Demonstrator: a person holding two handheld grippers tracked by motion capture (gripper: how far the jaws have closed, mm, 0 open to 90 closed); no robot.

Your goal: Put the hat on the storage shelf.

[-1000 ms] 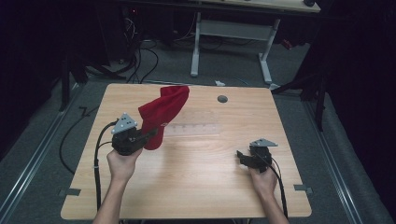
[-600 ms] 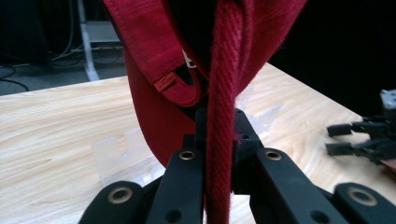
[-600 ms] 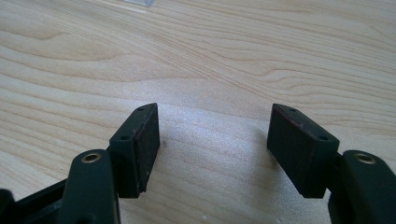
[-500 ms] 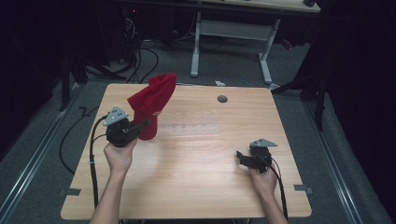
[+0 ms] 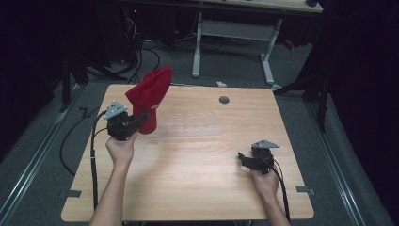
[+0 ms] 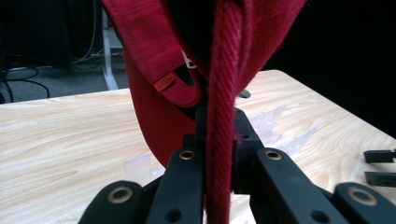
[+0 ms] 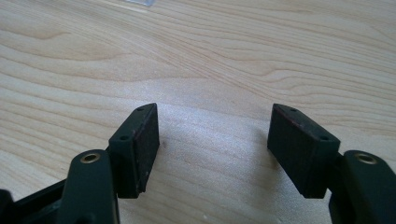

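You are holding the red cap (image 5: 147, 99) up at the upper left with your left gripper (image 5: 137, 121) pinching it tight, so keep squeezing while your right gripper (image 5: 244, 159) is resting wide open.

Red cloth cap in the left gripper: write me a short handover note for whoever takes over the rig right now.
Left gripper: shut on the red cloth cap, pinching its thick fabric edge between the jaws; the cap is raised above the far left part of the light wooden table.
Right gripper: open, holding nothing, low over the table near its right front.
A clear plastic rack lies on the table just behind the cap.
Done: cap gripped and lifted.
Left: probably setting the cap down somewhere, perhaps at the rack; the right gripper has no part in it yet.
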